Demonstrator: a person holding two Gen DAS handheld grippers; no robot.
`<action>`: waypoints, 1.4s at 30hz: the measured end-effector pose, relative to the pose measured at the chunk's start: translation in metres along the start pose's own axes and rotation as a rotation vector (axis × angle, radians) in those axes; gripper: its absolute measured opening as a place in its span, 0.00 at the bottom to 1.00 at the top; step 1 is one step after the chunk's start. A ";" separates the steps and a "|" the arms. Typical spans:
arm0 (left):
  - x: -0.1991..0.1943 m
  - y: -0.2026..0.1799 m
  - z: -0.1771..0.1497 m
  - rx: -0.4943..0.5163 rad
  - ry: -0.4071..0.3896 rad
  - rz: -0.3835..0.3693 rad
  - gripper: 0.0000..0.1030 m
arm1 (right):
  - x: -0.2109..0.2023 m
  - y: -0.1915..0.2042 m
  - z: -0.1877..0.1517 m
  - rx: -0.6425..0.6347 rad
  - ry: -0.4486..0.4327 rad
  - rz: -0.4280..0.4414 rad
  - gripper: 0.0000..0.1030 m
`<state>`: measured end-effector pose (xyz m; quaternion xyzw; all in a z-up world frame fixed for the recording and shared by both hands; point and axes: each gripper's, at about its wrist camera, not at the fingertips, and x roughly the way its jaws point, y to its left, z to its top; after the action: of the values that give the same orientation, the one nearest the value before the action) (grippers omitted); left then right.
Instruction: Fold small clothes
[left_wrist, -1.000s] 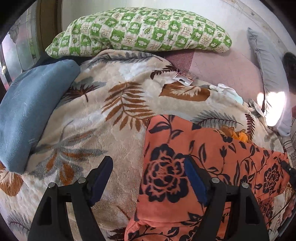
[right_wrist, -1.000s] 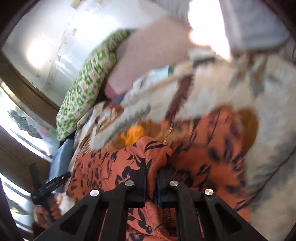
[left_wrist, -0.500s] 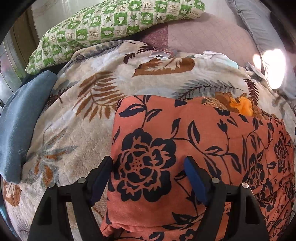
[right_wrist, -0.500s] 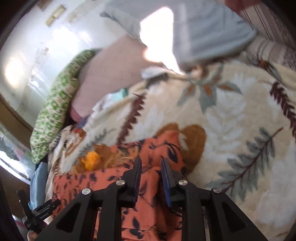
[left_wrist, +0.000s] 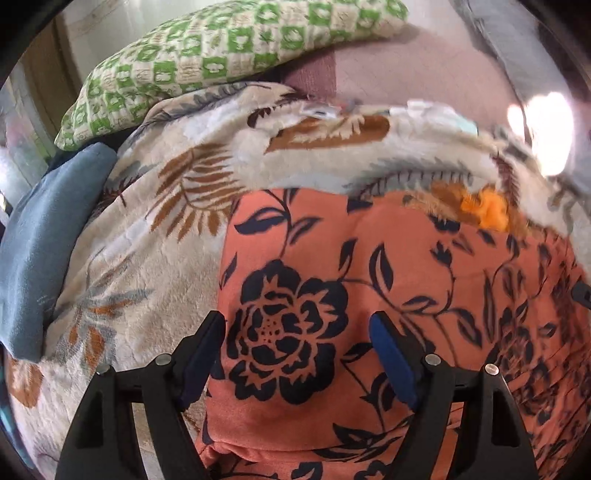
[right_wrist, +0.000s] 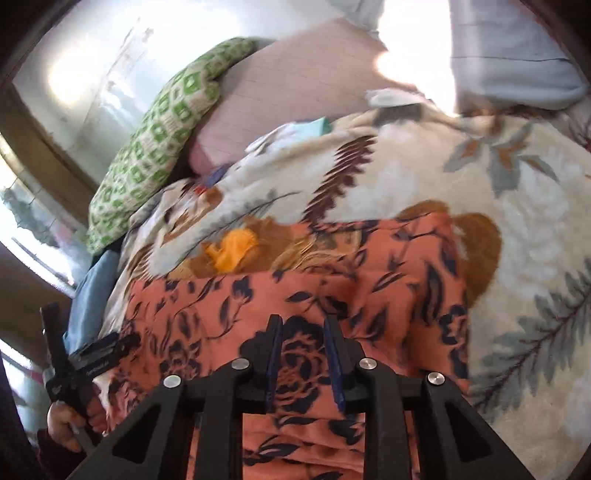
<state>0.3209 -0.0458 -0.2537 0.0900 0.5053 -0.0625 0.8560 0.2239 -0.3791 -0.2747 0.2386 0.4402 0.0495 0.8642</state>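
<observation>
Orange floral garment (left_wrist: 388, 280) lies spread flat on the leaf-print blanket (left_wrist: 147, 258), near a green pillow (left_wrist: 221, 48) and a blue cushion (left_wrist: 40, 243). Left gripper (left_wrist: 297, 350) hangs over its left edge, jaws wide, gripping nothing. Right gripper (right_wrist: 303, 354) has just been opening; its jaws stand narrowly apart above the cloth, nothing pinched.

Daylit interior, bright overall. Blown-out sun patch on grey pillow (left_wrist: 543, 136), upper right in left wrist view; same glare whites out top centre of right wrist view. Pale wall (right_wrist: 92, 74) overexposed, hazy. Motion blur throughout right wrist view, softer towards right edge of left. Fisheye bending, black vignette at corners.
</observation>
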 end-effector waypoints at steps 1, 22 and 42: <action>0.007 -0.005 -0.003 0.029 0.025 0.017 0.79 | 0.015 0.003 -0.005 -0.003 0.072 0.007 0.30; 0.004 -0.029 0.003 0.031 -0.004 0.032 0.83 | 0.031 -0.014 0.029 0.073 -0.023 -0.068 0.32; -0.212 -0.056 -0.121 0.043 -0.320 0.044 0.83 | -0.176 0.074 -0.106 -0.243 -0.309 -0.251 0.50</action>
<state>0.1045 -0.0709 -0.1302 0.1084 0.3589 -0.0680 0.9246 0.0432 -0.3269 -0.1635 0.0811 0.3196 -0.0428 0.9431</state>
